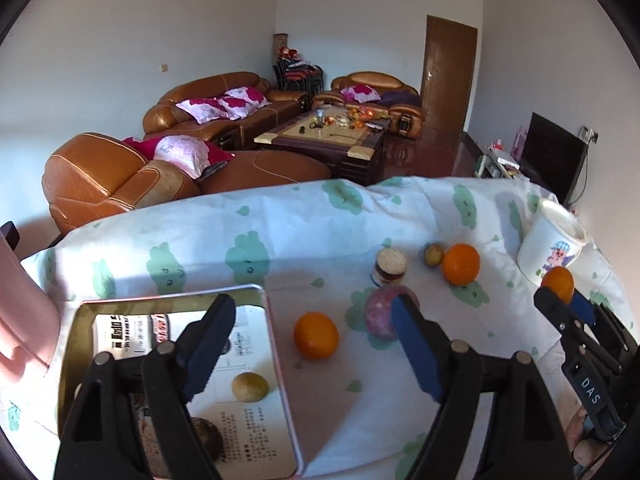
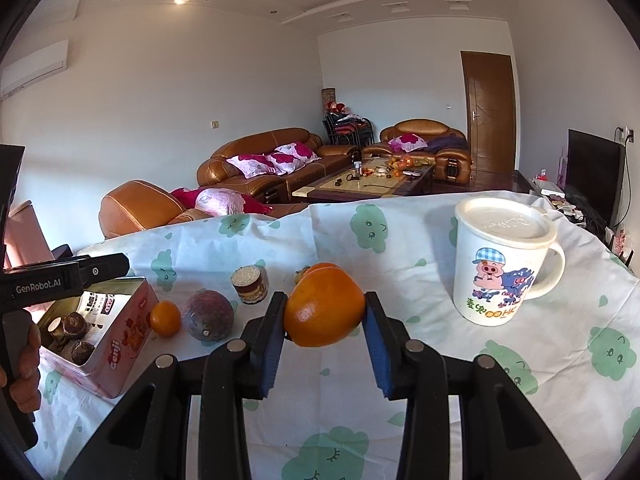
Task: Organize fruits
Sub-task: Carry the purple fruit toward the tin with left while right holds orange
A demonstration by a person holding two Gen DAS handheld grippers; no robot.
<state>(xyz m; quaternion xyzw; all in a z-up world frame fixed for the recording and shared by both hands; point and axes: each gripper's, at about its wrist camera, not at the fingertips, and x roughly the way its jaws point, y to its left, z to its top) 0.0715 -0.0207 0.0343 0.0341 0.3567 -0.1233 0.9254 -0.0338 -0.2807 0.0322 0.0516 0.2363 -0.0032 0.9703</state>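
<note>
My left gripper (image 1: 314, 302) stands open above the tablecloth, with nothing between its fingers. Beneath and just past it lies an orange (image 1: 316, 334). A purple passion fruit (image 1: 380, 314) sits partly behind the right finger. The pink tin (image 1: 276, 340) is at the lower left, holding a yellow-green fruit (image 1: 250, 387) and a brown fruit (image 1: 208, 436). My right gripper (image 2: 325, 308) is shut on an orange (image 2: 324, 316), held above the cloth. Behind it sit another orange (image 2: 324, 267) and a small yellowish fruit (image 2: 301, 276).
A lidded white mug (image 2: 500, 264) with a cartoon pig stands at the right. A small layered cake-like jar (image 2: 249, 284) sits mid-table beside the passion fruit (image 2: 209, 315). A pink chair (image 1: 24, 312) is at the left, with sofas beyond the table's far edge.
</note>
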